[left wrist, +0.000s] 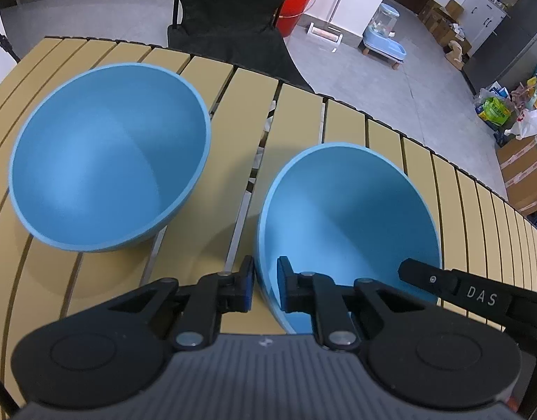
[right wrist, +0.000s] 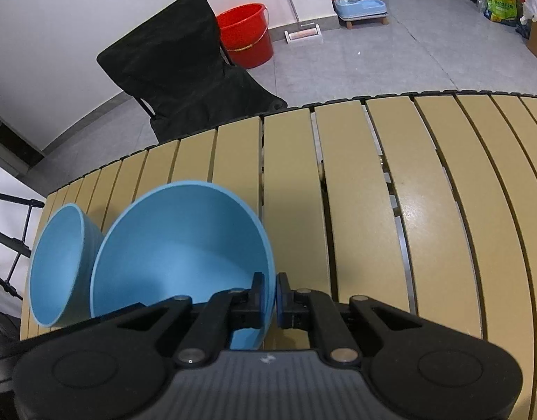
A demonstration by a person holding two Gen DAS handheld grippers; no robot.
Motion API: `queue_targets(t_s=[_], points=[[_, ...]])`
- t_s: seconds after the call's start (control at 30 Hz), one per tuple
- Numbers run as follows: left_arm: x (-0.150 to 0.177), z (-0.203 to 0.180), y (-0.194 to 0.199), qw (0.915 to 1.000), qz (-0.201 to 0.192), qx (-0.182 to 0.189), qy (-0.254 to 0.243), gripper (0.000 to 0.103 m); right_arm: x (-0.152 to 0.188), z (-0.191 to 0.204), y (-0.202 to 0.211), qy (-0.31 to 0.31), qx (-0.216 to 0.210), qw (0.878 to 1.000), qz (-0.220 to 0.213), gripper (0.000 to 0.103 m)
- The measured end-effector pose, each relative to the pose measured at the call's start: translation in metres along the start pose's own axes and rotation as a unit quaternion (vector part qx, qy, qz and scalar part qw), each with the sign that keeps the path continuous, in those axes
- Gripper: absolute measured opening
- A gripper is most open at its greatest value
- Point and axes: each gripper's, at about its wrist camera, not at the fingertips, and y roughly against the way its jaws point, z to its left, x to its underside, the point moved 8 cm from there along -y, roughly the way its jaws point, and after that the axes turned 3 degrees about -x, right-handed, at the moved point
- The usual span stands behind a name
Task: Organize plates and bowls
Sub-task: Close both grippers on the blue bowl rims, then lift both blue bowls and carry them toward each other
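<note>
Two blue bowls stand on the slatted tan table (left wrist: 303, 119). In the left wrist view the near bowl (left wrist: 348, 217) is at the right and the other bowl (left wrist: 107, 157) at the left. My left gripper (left wrist: 265, 280) straddles the near bowl's left rim, one finger inside, one outside, with a small gap. In the right wrist view my right gripper (right wrist: 270, 294) is shut on the right rim of the same near bowl (right wrist: 177, 245); the other bowl (right wrist: 55, 262) sits further left. The right gripper's finger (left wrist: 429, 278) shows inside the bowl.
A black folding chair (right wrist: 177, 66) stands behind the table's far edge. A red bucket (right wrist: 247, 35), a blue pet feeder (right wrist: 355, 0) and boxes and bags (left wrist: 523, 161) are on the floor beyond. The table (right wrist: 425, 192) stretches right of the bowls.
</note>
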Motion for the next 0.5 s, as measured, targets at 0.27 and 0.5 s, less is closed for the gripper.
queue_targets(t_s=[0.27, 0.5], points=[[0.005, 0.001, 0.022, 0.9999, -0.009, -0.001, -0.006, 0.014, 0.007, 0.005, 0.021, 0.004, 0.001, 1.0, -0.009, 0.006], [0.009, 0.001, 0.053, 0.9996, -0.028, 0.002, -0.01, 0.014, 0.015, 0.012, 0.048, 0.003, -0.004, 1.0, -0.023, 0.006]])
